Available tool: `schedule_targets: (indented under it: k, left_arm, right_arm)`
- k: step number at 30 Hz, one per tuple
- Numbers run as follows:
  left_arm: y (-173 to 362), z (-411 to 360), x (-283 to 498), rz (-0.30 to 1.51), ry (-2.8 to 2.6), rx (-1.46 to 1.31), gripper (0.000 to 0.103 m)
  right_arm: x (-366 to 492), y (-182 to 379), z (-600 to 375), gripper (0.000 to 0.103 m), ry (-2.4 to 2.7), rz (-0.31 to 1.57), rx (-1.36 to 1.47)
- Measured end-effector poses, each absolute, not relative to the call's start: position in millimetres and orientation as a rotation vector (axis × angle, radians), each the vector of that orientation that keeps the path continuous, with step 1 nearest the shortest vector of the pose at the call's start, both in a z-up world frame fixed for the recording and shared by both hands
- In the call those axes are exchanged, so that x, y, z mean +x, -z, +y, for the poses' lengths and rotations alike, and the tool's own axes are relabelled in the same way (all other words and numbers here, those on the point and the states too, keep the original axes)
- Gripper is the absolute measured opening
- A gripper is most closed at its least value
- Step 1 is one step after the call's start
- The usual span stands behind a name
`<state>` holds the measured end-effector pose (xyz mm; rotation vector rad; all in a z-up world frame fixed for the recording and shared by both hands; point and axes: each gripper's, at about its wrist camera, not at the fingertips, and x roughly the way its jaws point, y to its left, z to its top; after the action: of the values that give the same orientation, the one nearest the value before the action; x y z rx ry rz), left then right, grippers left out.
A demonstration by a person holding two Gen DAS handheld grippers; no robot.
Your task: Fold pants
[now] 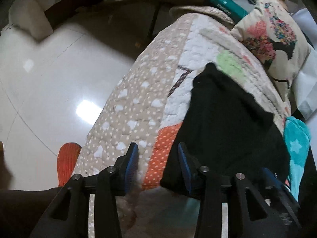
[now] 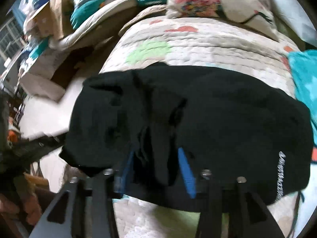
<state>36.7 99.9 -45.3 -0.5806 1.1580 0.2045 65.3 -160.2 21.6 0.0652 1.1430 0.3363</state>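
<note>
The black pants (image 2: 198, 109) lie bunched in a folded heap on the patchwork quilt (image 2: 198, 45), with white lettering near their right edge. They also show in the left wrist view (image 1: 227, 123). My left gripper (image 1: 157, 158) is open and empty over the quilt, at the pants' left edge. My right gripper (image 2: 156, 158) is open, with a dark fold of the pants lying between its blue pads (image 2: 186, 170).
The quilt (image 1: 138, 109) covers a bed whose left edge drops to a glossy tiled floor (image 1: 49, 89). A flowered pillow (image 1: 271, 37) lies at the head. A turquoise star blanket (image 1: 297, 142) lies right of the pants. Boxes and clutter (image 2: 49, 29) stand left of the bed.
</note>
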Motion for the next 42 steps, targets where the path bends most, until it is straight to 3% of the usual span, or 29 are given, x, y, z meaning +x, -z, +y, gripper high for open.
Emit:
schedule_targets:
  k: [6,9,11,12,13,20,26,31,42]
  left_arm:
    - [48.4,110.3,32.5,1.158,-0.224,-0.650,0.048]
    - [45.9,111.4,32.0,1.154,-0.223,-0.658,0.048]
    - [42.9,113.2,31.0,1.145,-0.227,-0.668,0.048]
    - [40.8,115.6,31.1,1.137,-0.235,-0.668,0.048]
    - [37.0,119.4,29.6,1.120,-0.242,-0.673,0.048]
    - [3.5,112.2,29.6,0.994,-0.173,-0.635,0.048]
    - [-30.4,47.5,38.5,0.965,0.039,-0.440,0.049]
    - [-56.8,-44.2,63.4,0.981,0.242,-0.225,0.052]
    - [-19.0,-217.6,156.7,1.153,0.532,-0.002,0.052]
  right_arm:
    - [57.0,-63.7,-154.6,0.052,-0.383,0.933,0.099]
    - [76.9,-48.0,-141.7,0.052,-0.469,0.999,0.175]
    - [98.5,-15.0,-141.3,0.061,-0.439,1.129,0.209]
    - [105.3,-4.2,-140.6,0.058,-0.410,1.176,0.214]
    - [104.9,-1.6,-150.2,0.054,-0.397,1.157,0.262]
    - [23.8,-55.0,-233.4,0.058,-0.261,0.953,0.243]
    - [-16.8,-23.7,-331.1,0.058,-0.025,0.998,0.609]
    - [-21.0,-3.3,-355.3,0.058,0.039,0.999,0.724]
    - [-3.6,9.8,-368.0,0.058,0.078,0.916,0.771]
